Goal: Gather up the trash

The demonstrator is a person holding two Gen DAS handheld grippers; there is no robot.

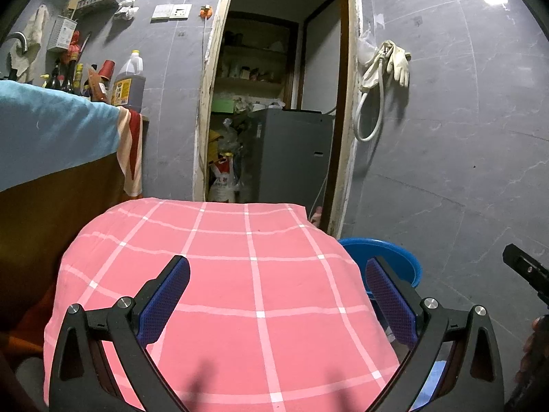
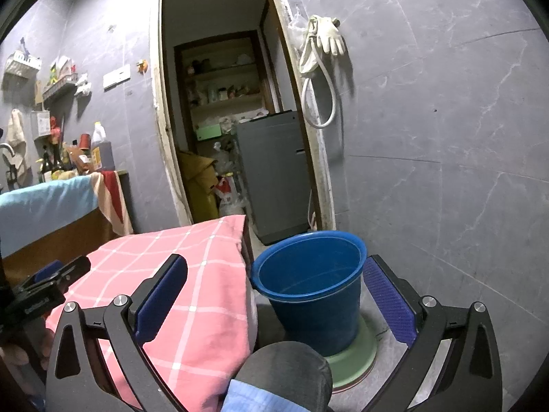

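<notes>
A blue plastic bucket point(image 2: 308, 285) stands upright on a green round base point(image 2: 353, 357) on the floor, just right of a table under a pink checked cloth point(image 1: 223, 274). The bucket's inside looks bare. My left gripper point(image 1: 278, 274) hovers open above the cloth with nothing between its blue pads point(image 1: 168, 295). My right gripper point(image 2: 274, 266) is open too, empty, held in front of the bucket's rim. In the left wrist view the bucket point(image 1: 394, 261) peeks out behind the cloth's right edge. No loose item shows on the cloth.
A doorway point(image 2: 233, 120) behind the table opens on a storeroom with shelves, bags and a grey appliance point(image 2: 274, 171). At the left, a counter with a blue cloth point(image 1: 51, 130) carries bottles. Gloves and a hose point(image 1: 384, 68) hang on the grey wall. A person's knee point(image 2: 284, 367) is low in the right wrist view.
</notes>
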